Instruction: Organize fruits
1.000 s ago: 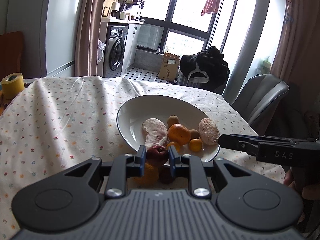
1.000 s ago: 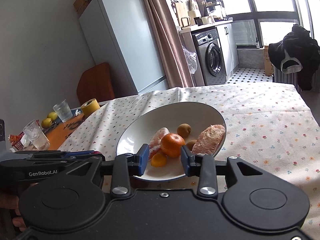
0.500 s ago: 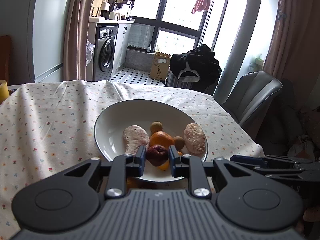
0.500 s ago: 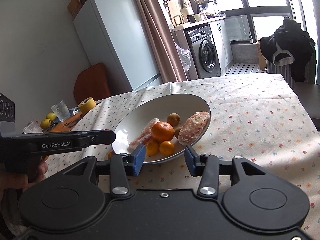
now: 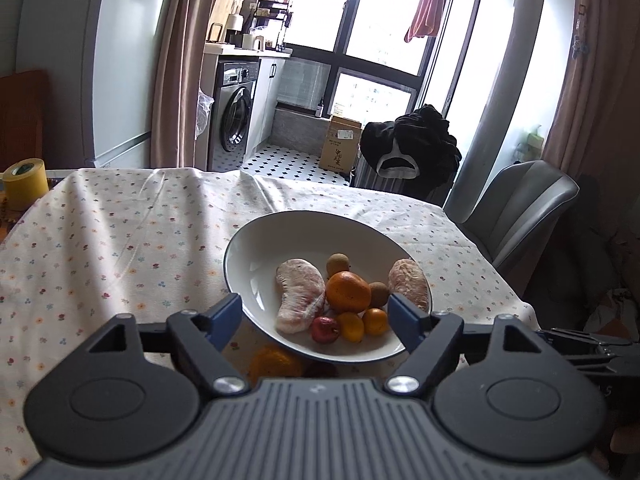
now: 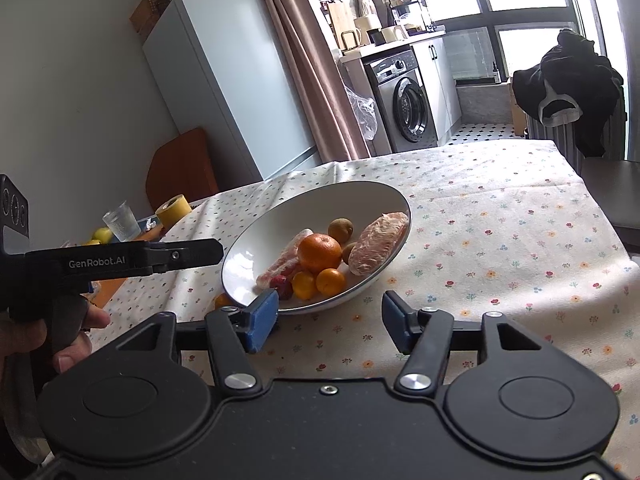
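The worktop (image 5: 120, 240), covered by a flower-print cloth, is seen with a white bowl (image 5: 304, 232) set toward its right edge, near the front. Inside the bowl, two peeled pomelo segments are noted: one (image 5: 298, 296) at the left of the pile, the other (image 5: 408, 280) against the right wall. Between them a large orange (image 5: 347, 291) is recorded, with a brown longan (image 5: 338, 264) behind it and a second (image 5: 378, 294) at its right side. At the near side of the pile two small kumquats (image 5: 350, 326) (image 5: 375, 321) and a dark red fruit (image 5: 325, 329) are found, touching one another. A further orange fruit (image 5: 274, 362) is observed on the cloth outside the bowl, just under its near rim. The left tongs (image 5: 314, 316) are held wide apart and empty, level with the bowl's near rim. The right tongs (image 6: 330, 320) are likewise spread wide and empty, above the cloth just in front of the bowl. A yellow tape roll (image 5: 24, 182) is noted at the far left edge.
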`<action>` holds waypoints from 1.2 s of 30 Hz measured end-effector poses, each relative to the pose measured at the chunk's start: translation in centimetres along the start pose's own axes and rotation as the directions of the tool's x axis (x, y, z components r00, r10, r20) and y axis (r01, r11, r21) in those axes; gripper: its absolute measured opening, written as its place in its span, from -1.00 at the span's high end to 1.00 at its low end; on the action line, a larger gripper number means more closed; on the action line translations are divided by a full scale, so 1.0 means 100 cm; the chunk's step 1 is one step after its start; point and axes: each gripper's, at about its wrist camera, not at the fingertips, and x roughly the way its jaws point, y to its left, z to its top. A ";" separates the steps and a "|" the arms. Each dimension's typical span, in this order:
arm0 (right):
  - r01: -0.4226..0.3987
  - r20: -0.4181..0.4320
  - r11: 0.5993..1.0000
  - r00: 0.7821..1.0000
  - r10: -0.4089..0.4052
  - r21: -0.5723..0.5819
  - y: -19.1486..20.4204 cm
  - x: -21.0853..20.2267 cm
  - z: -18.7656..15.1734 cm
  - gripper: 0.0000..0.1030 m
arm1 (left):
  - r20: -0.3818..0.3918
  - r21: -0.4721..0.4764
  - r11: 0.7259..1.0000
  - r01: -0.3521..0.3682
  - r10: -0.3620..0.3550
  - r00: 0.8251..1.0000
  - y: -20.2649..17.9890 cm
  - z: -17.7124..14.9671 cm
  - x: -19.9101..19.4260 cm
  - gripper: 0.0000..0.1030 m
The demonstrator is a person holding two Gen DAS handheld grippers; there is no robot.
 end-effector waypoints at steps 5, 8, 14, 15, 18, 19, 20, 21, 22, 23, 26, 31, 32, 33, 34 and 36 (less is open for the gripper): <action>0.001 0.005 1.000 1.000 -0.001 0.000 0.002 -0.003 -0.001 -0.33 | 0.002 -0.006 1.000 -0.009 0.009 1.000 0.003 -0.002 -0.007 -0.71; 0.003 0.012 1.000 1.000 -0.003 -0.004 0.005 -0.006 -0.002 -0.56 | 0.002 -0.005 1.000 -0.017 0.017 1.000 0.004 -0.006 -0.011 -0.77; 0.000 0.029 1.000 1.000 0.000 -0.017 0.011 -0.011 -0.004 -0.90 | -0.010 -0.016 0.999 -0.031 0.031 0.999 0.008 -0.013 -0.016 -0.84; 0.001 0.031 1.000 1.000 0.000 -0.019 0.012 -0.012 -0.005 -0.94 | -0.014 -0.023 0.999 -0.032 0.032 0.999 0.009 -0.015 -0.017 -0.84; -0.006 0.033 1.000 0.999 0.007 -0.022 0.015 -0.013 -0.006 -0.99 | -0.014 -0.040 0.999 -0.025 0.025 1.000 0.012 -0.019 -0.021 -0.85; -0.005 0.033 1.000 0.999 0.006 -0.024 0.016 -0.013 -0.007 -1.00 | -0.012 -0.041 0.999 -0.025 0.024 1.000 0.013 -0.020 -0.022 -0.85; -0.004 0.030 1.000 1.000 0.005 -0.025 0.017 -0.013 -0.008 -1.00 | -0.012 -0.042 0.999 -0.024 0.024 1.000 0.014 -0.021 -0.023 -0.86; -0.004 0.028 1.000 1.000 0.005 -0.024 0.018 -0.013 -0.008 -1.00 | -0.011 -0.045 0.999 -0.021 0.020 1.000 0.014 -0.022 -0.024 -0.86; -0.006 0.026 1.000 1.000 0.007 -0.023 0.019 -0.013 -0.009 -1.00 | -0.011 -0.047 0.999 -0.020 0.020 1.000 0.015 -0.023 -0.025 -0.87; -0.008 0.024 1.000 1.000 0.009 -0.023 0.020 -0.013 -0.010 -1.00 | -0.009 -0.049 0.999 -0.019 0.019 1.000 0.015 -0.024 -0.027 -0.90; -0.013 0.021 1.000 1.000 0.013 -0.028 0.023 -0.014 -0.013 -1.00 | -0.005 -0.047 0.999 -0.016 0.015 1.000 0.016 -0.028 -0.031 -0.93; -0.018 0.012 0.999 1.000 0.018 -0.033 0.030 -0.016 -0.016 -1.00 | 0.004 -0.058 0.998 -0.014 0.014 1.000 0.019 -0.032 -0.039 -0.96; -0.018 0.011 0.999 1.000 0.019 -0.035 0.032 -0.016 -0.017 -1.00 | 0.005 -0.061 0.998 -0.015 0.016 1.000 0.020 -0.033 -0.040 -0.97; -0.018 0.010 0.999 1.000 0.019 -0.037 0.033 -0.017 -0.017 -1.00 | 0.007 -0.064 0.998 -0.014 0.014 1.000 0.021 -0.034 -0.042 -0.97; -0.018 0.010 0.999 1.000 0.019 -0.039 0.035 -0.017 -0.018 -1.00 | 0.009 -0.067 0.998 -0.012 0.013 1.000 0.023 -0.035 -0.044 -1.00; -0.014 0.008 0.999 1.000 0.014 -0.041 0.038 -0.018 -0.019 -1.00 | 0.012 -0.072 0.997 -0.011 0.012 1.000 0.025 -0.038 -0.046 -1.00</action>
